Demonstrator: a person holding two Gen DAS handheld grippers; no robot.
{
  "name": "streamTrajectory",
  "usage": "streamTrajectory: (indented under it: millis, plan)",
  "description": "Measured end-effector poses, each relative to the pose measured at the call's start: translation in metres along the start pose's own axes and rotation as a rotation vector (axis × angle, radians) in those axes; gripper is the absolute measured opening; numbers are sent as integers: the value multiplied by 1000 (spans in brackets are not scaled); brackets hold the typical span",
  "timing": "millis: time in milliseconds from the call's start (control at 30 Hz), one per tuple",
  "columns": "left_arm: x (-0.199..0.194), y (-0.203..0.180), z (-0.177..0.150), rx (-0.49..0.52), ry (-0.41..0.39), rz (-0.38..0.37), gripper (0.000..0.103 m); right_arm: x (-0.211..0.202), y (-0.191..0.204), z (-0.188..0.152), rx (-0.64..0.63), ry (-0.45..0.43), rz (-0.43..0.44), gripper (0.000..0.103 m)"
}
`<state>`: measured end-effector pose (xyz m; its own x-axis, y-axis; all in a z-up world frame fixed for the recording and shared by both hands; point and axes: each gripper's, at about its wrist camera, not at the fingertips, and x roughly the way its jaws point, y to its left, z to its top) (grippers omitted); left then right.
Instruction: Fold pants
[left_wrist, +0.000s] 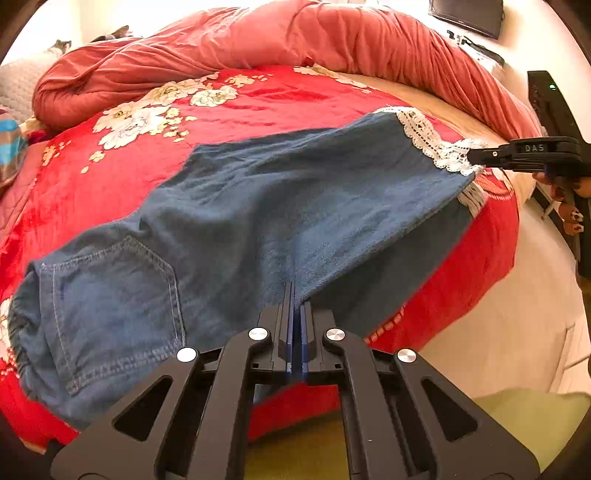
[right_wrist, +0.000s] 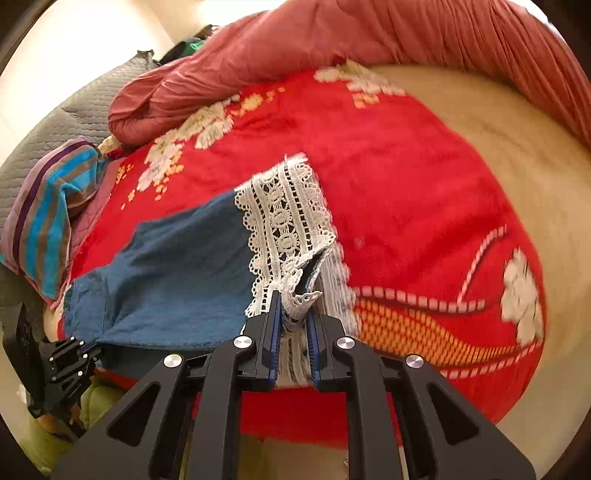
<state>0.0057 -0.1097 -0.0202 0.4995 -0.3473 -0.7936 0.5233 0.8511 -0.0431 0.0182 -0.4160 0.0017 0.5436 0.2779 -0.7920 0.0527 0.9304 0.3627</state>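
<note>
Denim pants (left_wrist: 258, 206) lie across a red floral blanket (left_wrist: 258, 99), with a rolled pink comforter (left_wrist: 332, 33) behind and a striped pillow (right_wrist: 44, 218) off to one side. Left gripper (left_wrist: 295, 295) is clenched on the denim edge mid-leg. Right gripper (right_wrist: 293, 306) grasps the lace cuff (right_wrist: 288, 221). Waistband points left, cuffs right.

"DAS" in pale letters on the right tongs (left_wrist: 474, 157) black body, no other readable text
</note>
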Motion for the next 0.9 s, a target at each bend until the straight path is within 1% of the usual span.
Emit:
streamTrajectory:
  millis: [133,233,300,367,433,467,500,533,567,600,633,667,733,767,800,867,900]
  plan:
    - [-10,-4,-8,12,-6,-15,0,-9,-2,-11,-11,15,19,12]
    - [-12,-7,-11,26,-13,-14,0,-5,-7,-19,-9,31,5,12]
    - [-5,-6,-11,23,10,-23,0,4,-10,-21,-5,36,-21,12]
    - [3,-7,-14,27,50,-21,1,11,-11,-23,-13,46,-47,12]
    - [6,-8,-16,25,60,-20,3,13,-13,-24,-25,50,-68,12]
    - [7,-7,-16,21,62,-25,4,12,-14,-23,-27,49,-72,14]
    - [7,-6,-16,16,62,-31,4,10,-14,-23,-27,46,-83,24]
    - [6,-4,-16,10,59,-33,6,6,-15,-22,-29,32,-118,30]
    - [5,-3,-16,5,57,-34,15,3,-16,-21,-30,18,-137,37]
    - [2,-1,-17,-5,51,-33,27,-2,-17,-19,-25,-2,-146,41]
    - [-1,1,-17,-15,43,-34,30,-10,-18,-17,-20,-33,-146,42]
    - [-6,3,-18,-24,35,-40,32,-15,-17,-14,-24,-56,-145,43]
    - [-20,10,-18,-51,4,-46,36,-23,-7,-11,-79,-102,-129,44]
    - [-28,15,-18,-68,-15,-45,46,-25,0,-10,-115,-115,-113,49]
    - [-38,23,-18,-95,-43,-31,54,-25,7,-10,-143,-119,-95,52]
    - [-53,39,-18,-146,-80,8,59,-17,25,-12,-206,-98,-37,54]
    - [-61,51,-19,-184,-97,48,63,-11,32,-12,-229,-86,-20,54]
